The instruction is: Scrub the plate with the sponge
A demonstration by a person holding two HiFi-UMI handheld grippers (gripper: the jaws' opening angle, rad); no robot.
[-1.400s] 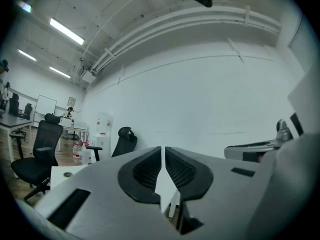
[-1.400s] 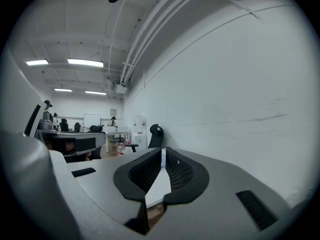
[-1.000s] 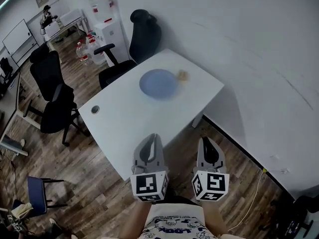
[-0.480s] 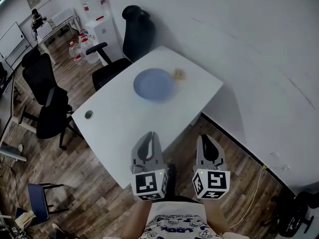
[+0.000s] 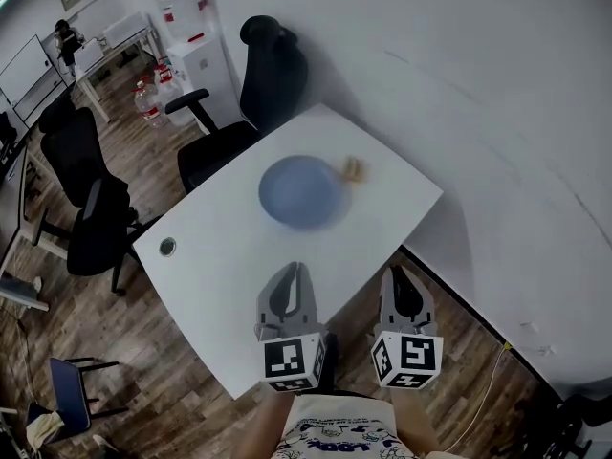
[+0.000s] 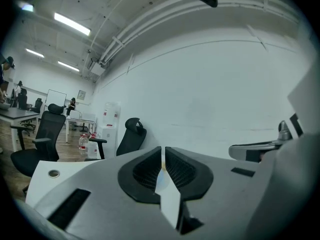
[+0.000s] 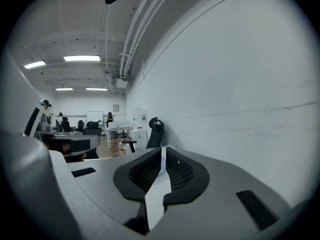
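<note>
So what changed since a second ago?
The white table, with the blue plate and the sponge on it, has slid a little lower and nearer in the head view, so the person has probably stepped closer. Nothing was grabbed or let go. The left gripper and right gripper stay shut and empty, side by side, short of the plate. The sponge still lies beside the plate's rim.

Our head view looks steeply down on the table (image 5: 220, 256). The left gripper (image 5: 295, 268) and right gripper (image 5: 398, 272) cameras face level across it, sharing the black chair (image 5: 273, 75).
</note>
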